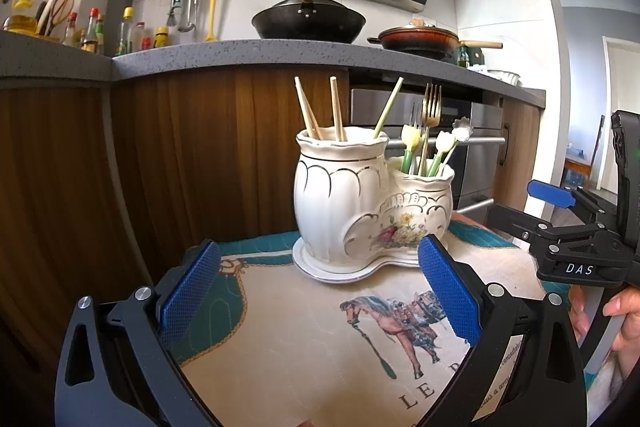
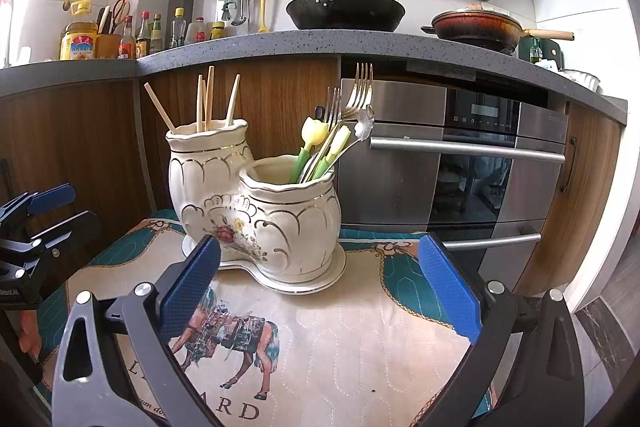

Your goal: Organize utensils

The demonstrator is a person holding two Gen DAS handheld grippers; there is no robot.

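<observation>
While both tools hang over the printed cloth point(image 2: 340, 331), we see the white double-pot ceramic holder point(image 1: 360, 203) standing on its own saucer near the cloth's far edge, close to the wooden cabinet fronts point(image 1: 200, 147) behind it. The left tool point(image 1: 320, 287) has its blue pads spread wide with nothing between them, and the right tool point(image 2: 320, 287) is likewise gaping and empty; bare cloth lies beneath each. The chopsticks point(image 1: 320, 111) stand in the taller pot; the forks point(image 2: 352, 99), a flower-ended spoon point(image 2: 364, 123) and the tulip-handled pieces point(image 2: 316, 139) lean in the lower pot. Open cloth stretches from the holder towards us, with the horse print point(image 2: 236, 339) on it.

From the left wrist we catch the right tool side-on at the frame's right edge, a hand point(image 1: 616, 315) gripping its handle, and the holder's taller pot nearest. From the right wrist we see the lower pot nearest, the steel oven front point(image 2: 460, 167) just past the cloth's far-right edge, and the left tool at the frame's left edge. Both views show the kitchen counter point(image 2: 320, 45) above, carrying a black wok point(image 2: 344, 11) and a reddish pan point(image 2: 476, 27).
</observation>
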